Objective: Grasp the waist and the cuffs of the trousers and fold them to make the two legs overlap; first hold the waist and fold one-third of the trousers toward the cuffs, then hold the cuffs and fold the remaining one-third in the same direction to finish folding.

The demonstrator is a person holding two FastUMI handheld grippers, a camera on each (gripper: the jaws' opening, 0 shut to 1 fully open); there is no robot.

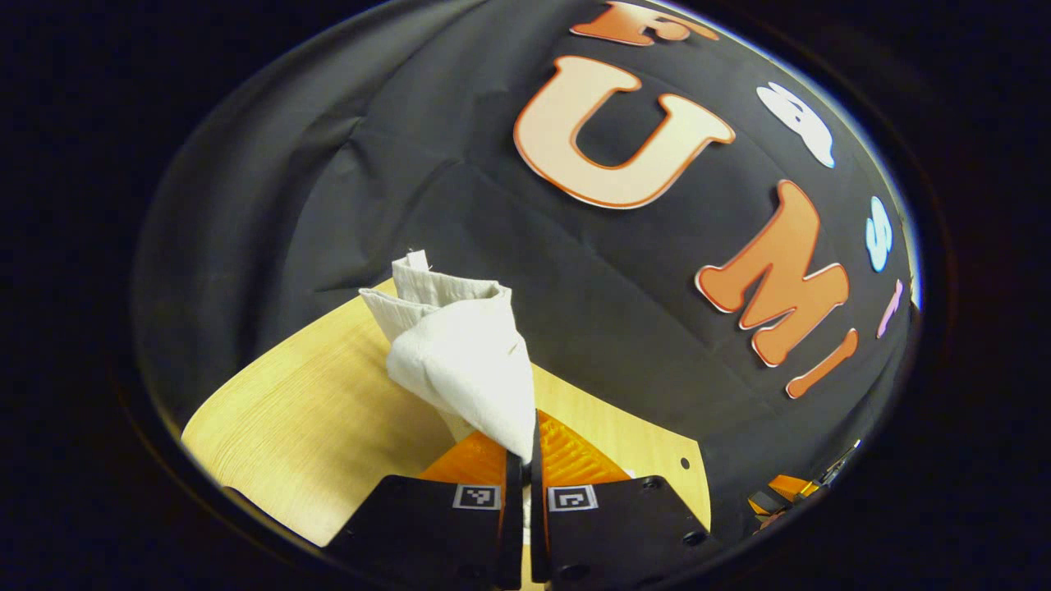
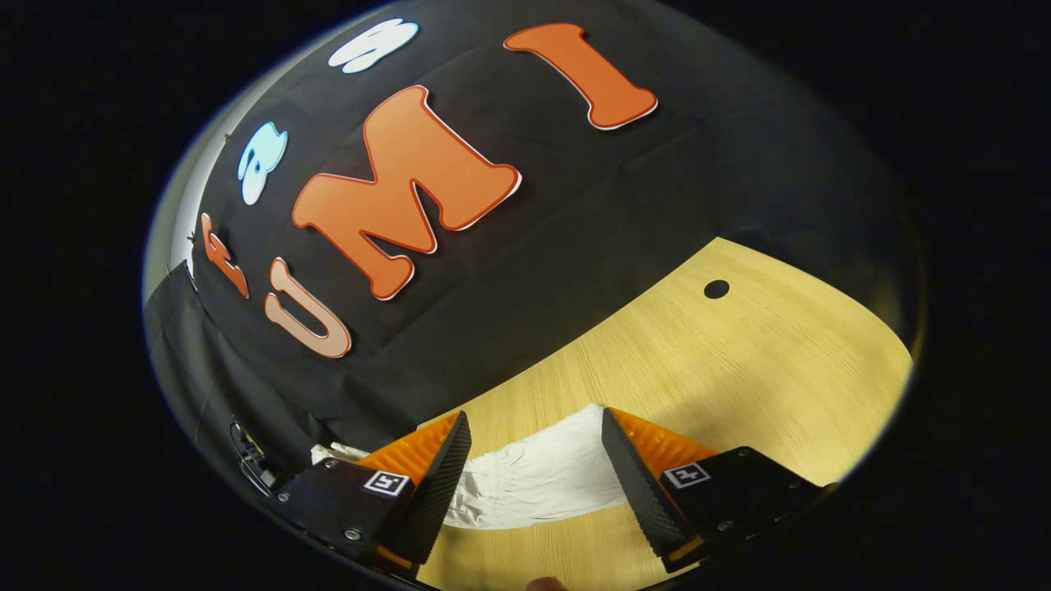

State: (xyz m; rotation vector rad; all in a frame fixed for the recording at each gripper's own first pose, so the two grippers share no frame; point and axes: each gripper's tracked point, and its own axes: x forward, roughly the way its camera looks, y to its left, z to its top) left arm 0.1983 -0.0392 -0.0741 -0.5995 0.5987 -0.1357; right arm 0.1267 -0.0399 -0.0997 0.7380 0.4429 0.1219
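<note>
Left gripper [image 1: 525, 460] fingers are clenched on a bunched fold of the white woven-fabric trousers [image 1: 460, 353], which rises in a peak just beyond the fingertips, above the pale wooden counter [image 1: 312, 435]. Right gripper [image 2: 534, 460] fingers stand spread apart; between them a flat stretch of the trousers [image 2: 534, 480] lies on the counter [image 2: 739, 361].

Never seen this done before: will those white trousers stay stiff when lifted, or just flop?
Probably flop: the trousers bunch and droop from the left hand-held gripper. They look light, and wrinkle on the table between the right hand-held gripper fingers.
</note>
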